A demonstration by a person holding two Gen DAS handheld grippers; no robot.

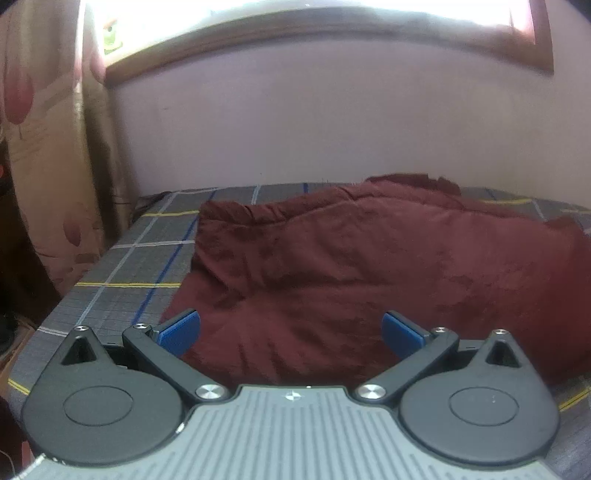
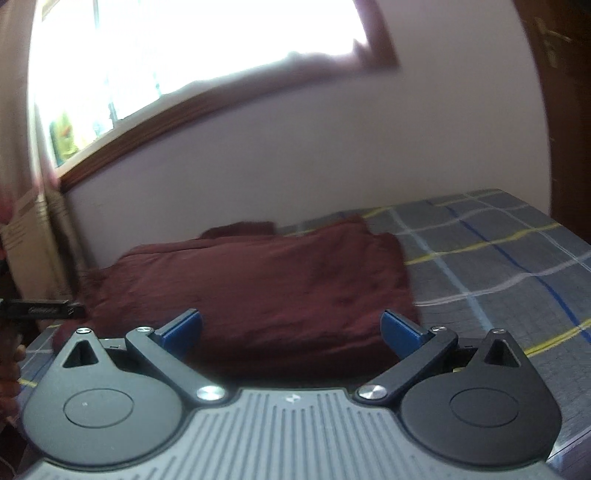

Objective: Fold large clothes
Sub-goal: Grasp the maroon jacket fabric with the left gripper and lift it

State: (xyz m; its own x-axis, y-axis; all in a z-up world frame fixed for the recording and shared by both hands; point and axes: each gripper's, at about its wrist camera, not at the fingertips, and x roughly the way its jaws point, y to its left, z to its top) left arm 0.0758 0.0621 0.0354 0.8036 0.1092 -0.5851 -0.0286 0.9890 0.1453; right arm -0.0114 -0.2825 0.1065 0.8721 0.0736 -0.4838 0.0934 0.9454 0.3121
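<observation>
The left gripper (image 1: 291, 332) hangs just above the near edge of the dark red garment (image 1: 351, 266), its blue pads (image 1: 179, 332) spread wide with nothing between them. The garment lies partly folded on the bed (image 1: 122, 273), filling the view from 9 o'clock across to 3 o'clock; a rumpled edge stands up at 12 o'clock, near the wall (image 1: 314, 122). To fold well from here, I would lower both pads onto the near hem, pinch a single layer and carry it over evenly — a bunched grab would drag the layers beneath askew. The checked grey sheet shows at 9 o'clock, a patterned curtain (image 1: 44, 147) beyond it, and a bright window (image 1: 295, 14) at 12.

The right gripper (image 2: 291, 330) also has its pads apart and empty, poised over the garment's (image 2: 258, 280) near right corner. This view is smeared, so the cloth's creases are hard to read. Bare sheet (image 2: 498, 266) runs off toward 2 o'clock, the window (image 2: 166, 55) sits at 11, and what may be the other gripper's tip (image 2: 44, 308) pokes in at 9 o'clock.
</observation>
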